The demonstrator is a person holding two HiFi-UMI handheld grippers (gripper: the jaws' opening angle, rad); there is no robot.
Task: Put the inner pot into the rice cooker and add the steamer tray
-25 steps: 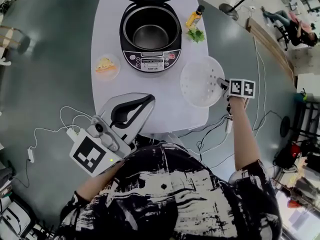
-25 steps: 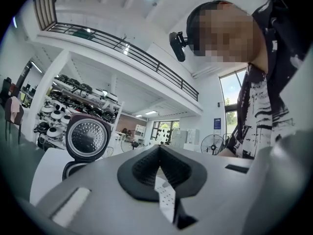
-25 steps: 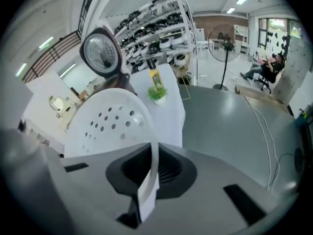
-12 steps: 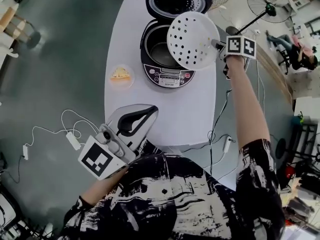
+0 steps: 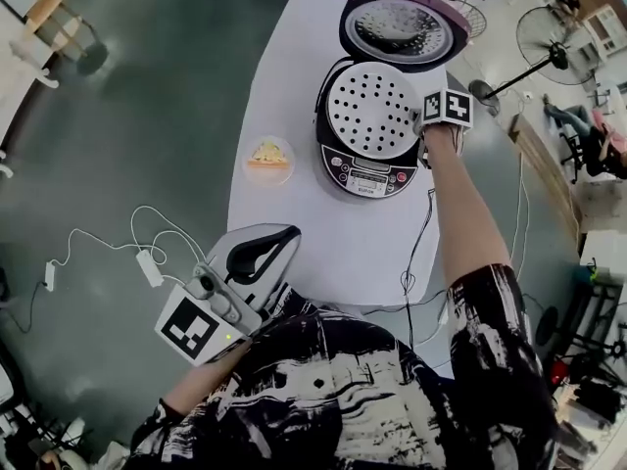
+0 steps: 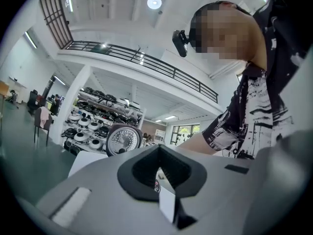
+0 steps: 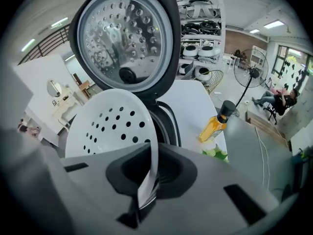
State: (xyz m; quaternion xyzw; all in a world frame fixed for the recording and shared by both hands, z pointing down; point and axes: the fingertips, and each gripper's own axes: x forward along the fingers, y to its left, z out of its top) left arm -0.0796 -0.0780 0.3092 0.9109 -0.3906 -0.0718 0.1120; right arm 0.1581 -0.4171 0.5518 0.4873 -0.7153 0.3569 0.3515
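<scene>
Right gripper view is showing the right gripper [image 7: 145, 187] pinching the steamer tray [image 7: 110, 126] by its near rim, jaws pressing tight on that thin edge. The tray is sticking out ahead of the claw, looking a bit tilted, right over the mouth of the rice cooker [image 5: 368, 172], with the open lid [image 7: 122, 38] standing just beyond. I'd be levelling and centring it before letting go, so the rim is seating evenly instead of catching one side. Can't tell if it's touching yet.

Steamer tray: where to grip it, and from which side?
Pinch the steamer tray by its thin rim, coming in from the right, as the right hand-held gripper does now. It is a shallow perforated disc with no handle showing, over the rice cooker's open mouth.
</scene>
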